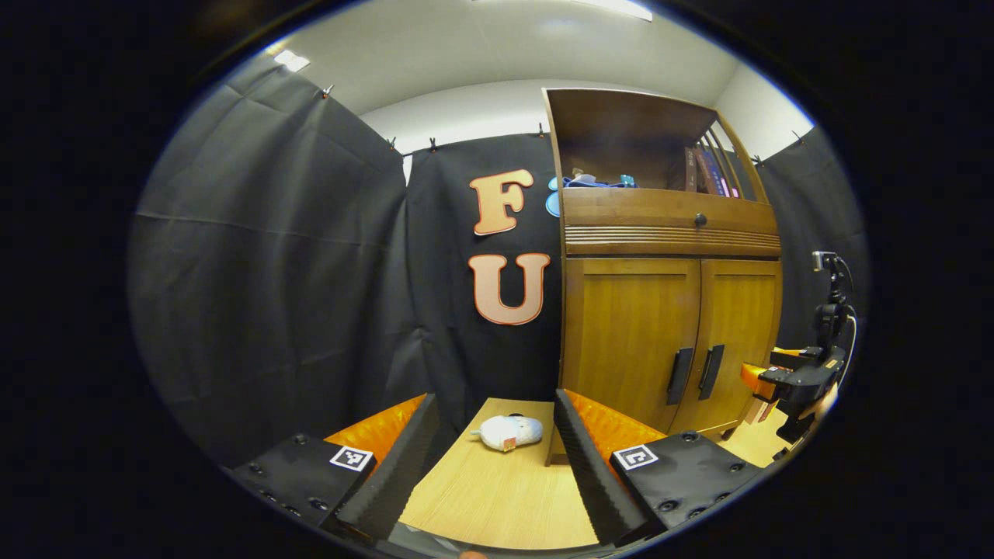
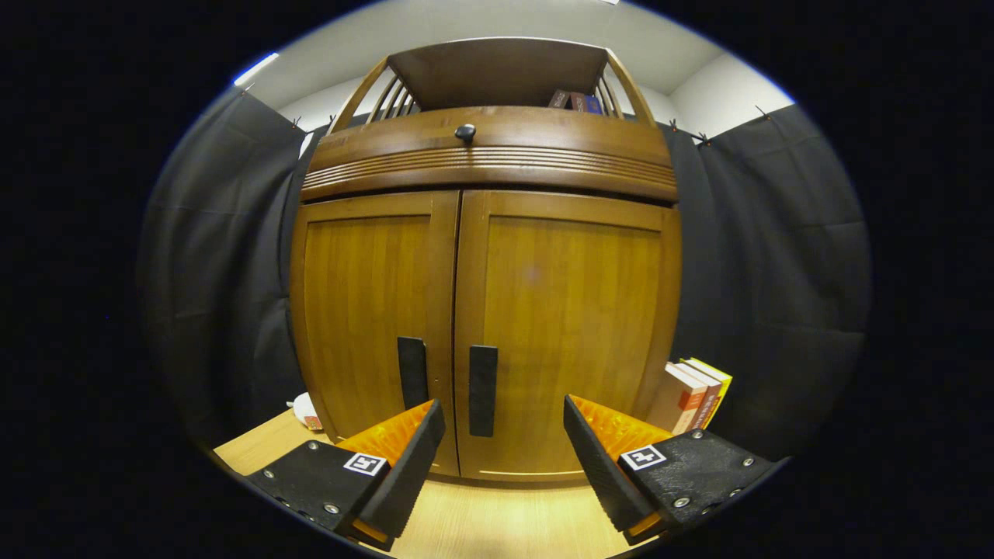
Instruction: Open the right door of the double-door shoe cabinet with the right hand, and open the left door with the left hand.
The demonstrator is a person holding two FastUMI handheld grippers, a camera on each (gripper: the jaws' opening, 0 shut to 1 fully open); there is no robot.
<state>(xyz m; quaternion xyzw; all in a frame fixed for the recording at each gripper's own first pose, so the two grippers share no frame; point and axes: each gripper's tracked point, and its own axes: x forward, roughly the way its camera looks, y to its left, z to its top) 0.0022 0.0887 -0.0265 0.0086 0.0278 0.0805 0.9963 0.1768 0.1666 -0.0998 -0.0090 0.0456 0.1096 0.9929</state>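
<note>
Right hand-held gripper spread wide, holding nothing, facing closed right door's handle; left hand-held gripper likewise wide, empty.

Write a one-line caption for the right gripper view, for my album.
Open right gripper faces the closed shoe cabinet, lined up with the right door's handle; books lean beside it.

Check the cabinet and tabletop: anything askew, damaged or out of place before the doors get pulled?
Nothing damaged or askew. Both doors of the shoe cabinet sit shut and flush, handles straight. The only stray item is a small white plush toy lying on the table left of the cabinet, apart from the doors.
</note>
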